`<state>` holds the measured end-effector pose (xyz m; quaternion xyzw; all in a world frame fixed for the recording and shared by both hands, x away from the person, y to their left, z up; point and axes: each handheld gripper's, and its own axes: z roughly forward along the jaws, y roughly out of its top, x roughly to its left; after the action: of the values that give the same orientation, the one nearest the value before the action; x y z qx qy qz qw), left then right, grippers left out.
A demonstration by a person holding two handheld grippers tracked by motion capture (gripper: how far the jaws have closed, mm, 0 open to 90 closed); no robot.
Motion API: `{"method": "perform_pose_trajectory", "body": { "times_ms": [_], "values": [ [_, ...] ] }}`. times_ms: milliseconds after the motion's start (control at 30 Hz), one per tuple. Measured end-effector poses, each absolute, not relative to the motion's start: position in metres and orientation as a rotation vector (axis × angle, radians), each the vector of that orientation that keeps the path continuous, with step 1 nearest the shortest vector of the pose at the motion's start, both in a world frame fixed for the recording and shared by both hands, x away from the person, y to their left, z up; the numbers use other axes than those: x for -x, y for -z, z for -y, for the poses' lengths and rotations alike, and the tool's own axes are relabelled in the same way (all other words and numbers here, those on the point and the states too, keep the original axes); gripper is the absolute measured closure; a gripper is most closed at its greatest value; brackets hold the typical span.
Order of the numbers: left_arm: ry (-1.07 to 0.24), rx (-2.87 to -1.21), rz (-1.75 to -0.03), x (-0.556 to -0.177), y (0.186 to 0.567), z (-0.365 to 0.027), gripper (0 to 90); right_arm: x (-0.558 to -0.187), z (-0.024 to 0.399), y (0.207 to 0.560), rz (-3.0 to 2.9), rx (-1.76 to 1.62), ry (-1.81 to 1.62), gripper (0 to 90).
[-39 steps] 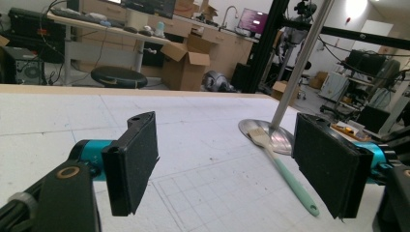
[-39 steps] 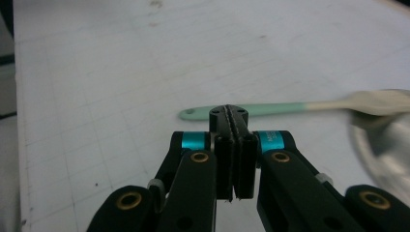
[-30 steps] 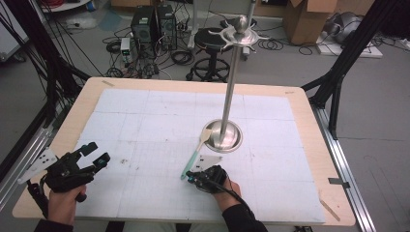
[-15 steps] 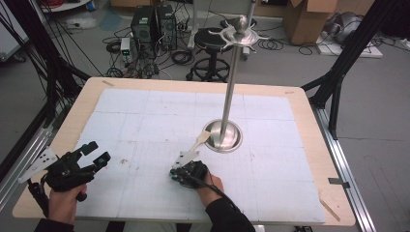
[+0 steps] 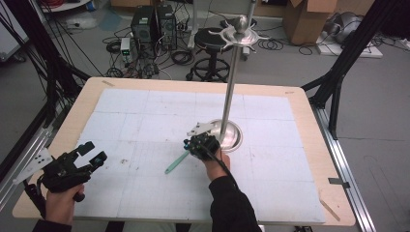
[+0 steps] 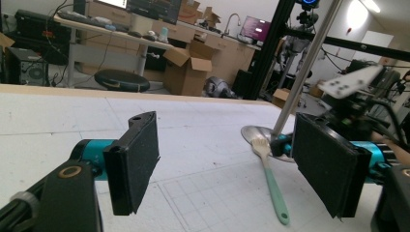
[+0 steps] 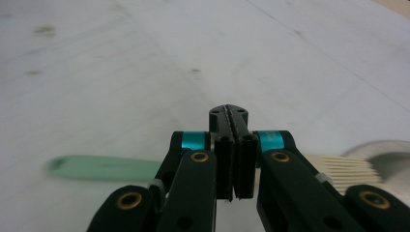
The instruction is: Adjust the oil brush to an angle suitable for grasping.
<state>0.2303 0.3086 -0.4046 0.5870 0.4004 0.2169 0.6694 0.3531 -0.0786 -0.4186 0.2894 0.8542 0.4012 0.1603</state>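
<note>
1. The right gripper [image 5: 189, 149] sits just at the near-left edge of the stand base [image 5: 235, 138]. Its jaws are pressed together, and the brush [image 5: 175, 163] crosses right under them. It looks pinched at the neck, between bristles and green handle.
2. The handle points away from the base toward the person's left and the bristles lie beside the base rim. Keep the squeeze firm, because a grip at the neck leaves the long handle free to swing.
3. Judging by the hooks [image 5: 240, 34] high above the base, the likely step is to lift the brush and hang it there. The handle's far end seems to have a small hole in the left gripper view, so lead with that end.
4. Raise the brush clear of the base before turning it, so the bristles do not drag over the rim or knock the pole [image 5: 231, 82].
5. Approach the hooks from the side away from the pole, slowly. A bump could rock the tall stand on its base.
6. The left gripper [image 5: 94, 151] rests well to the left of the base with its jaws spread and nothing between them. Bring it to steady the pole only if the stand wobbles.
</note>
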Motion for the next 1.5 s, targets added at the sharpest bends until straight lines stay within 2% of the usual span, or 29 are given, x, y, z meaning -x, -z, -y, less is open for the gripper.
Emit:
{"method": "perform_pose_trajectory", "body": {
  "times_ms": [267, 533, 967, 1500],
  "values": [
    [-0.481, -1.323, -0.899, -0.231, 0.405, -0.309, 25.9, -0.391, 0.084, 0.430, -2.448, -0.954, -1.050, 89.1],
    [-0.473, -1.321, -0.896, -0.230, 0.406, -0.310, 25.9, -0.394, 0.077, 0.437, -2.521, -0.903, -0.928, 89.1],
    [-0.476, -1.310, -0.899, -0.229, 0.405, -0.310, 25.8, -0.351, 0.100, 0.428, -2.600, -0.780, -0.758, 89.1],
    [-0.477, -1.314, -0.899, -0.229, 0.404, -0.307, 25.9, -0.288, 0.170, 0.430, -2.543, -0.872, -0.785, 89.1]
  ]
}}
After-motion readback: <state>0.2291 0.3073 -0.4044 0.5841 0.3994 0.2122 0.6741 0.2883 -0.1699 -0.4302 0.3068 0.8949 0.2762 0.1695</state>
